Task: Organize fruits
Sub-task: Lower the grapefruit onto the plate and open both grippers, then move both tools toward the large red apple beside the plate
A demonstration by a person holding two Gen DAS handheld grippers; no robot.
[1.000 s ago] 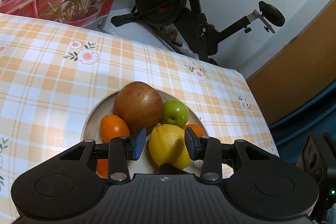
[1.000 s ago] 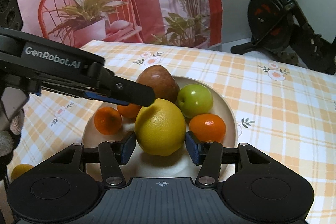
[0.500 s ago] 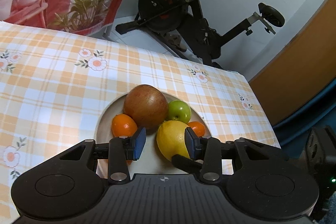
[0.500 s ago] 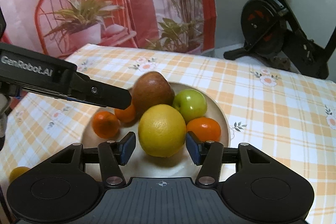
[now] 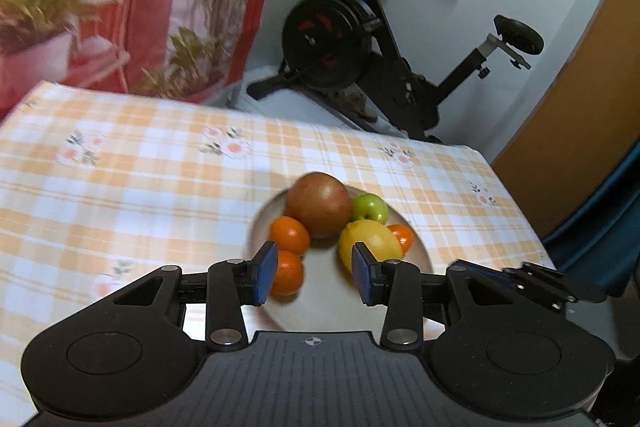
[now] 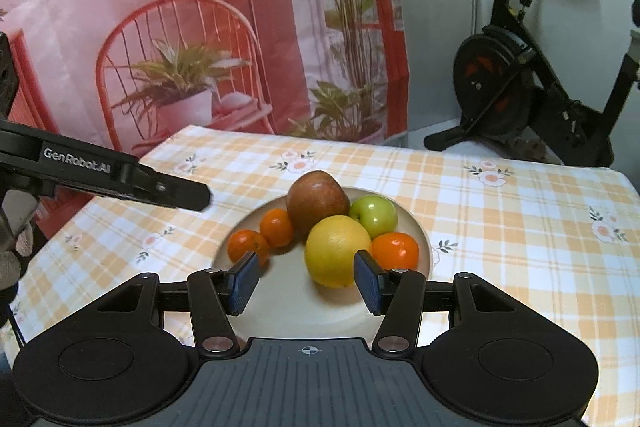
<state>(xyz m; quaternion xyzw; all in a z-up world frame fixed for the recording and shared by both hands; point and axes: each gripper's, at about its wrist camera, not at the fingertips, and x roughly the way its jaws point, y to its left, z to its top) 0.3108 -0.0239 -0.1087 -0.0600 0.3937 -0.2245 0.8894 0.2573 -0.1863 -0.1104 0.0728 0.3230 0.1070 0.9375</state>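
A beige plate (image 6: 425,241) on the checked tablecloth holds a big red-brown fruit (image 6: 318,203), a green apple (image 6: 374,215), a large yellow citrus (image 6: 338,253) and three oranges (image 6: 278,227). My right gripper (image 6: 306,281) hovers open over the plate's near rim, nothing between its blue pads. The left wrist view shows the same plate (image 5: 256,227), red-brown fruit (image 5: 318,205) and yellow citrus (image 5: 370,241). My left gripper (image 5: 314,267) is open and empty above the plate's near side. From the right wrist view, the left gripper's arm (image 6: 120,179) reaches in from the left, off the plate.
The orange-checked tablecloth (image 5: 120,187) spreads wide to the left of the plate. An exercise bike (image 5: 360,51) stands beyond the table's far edge, beside a printed red backdrop (image 6: 180,47). A wooden door (image 5: 580,107) is at the right. A gloved hand (image 6: 12,255) shows at the left.
Both grippers have drawn back and upward from the plate. The yellow citrus no longer sits between the right gripper's fingers. The left gripper's arm has slid left, off the fruit.
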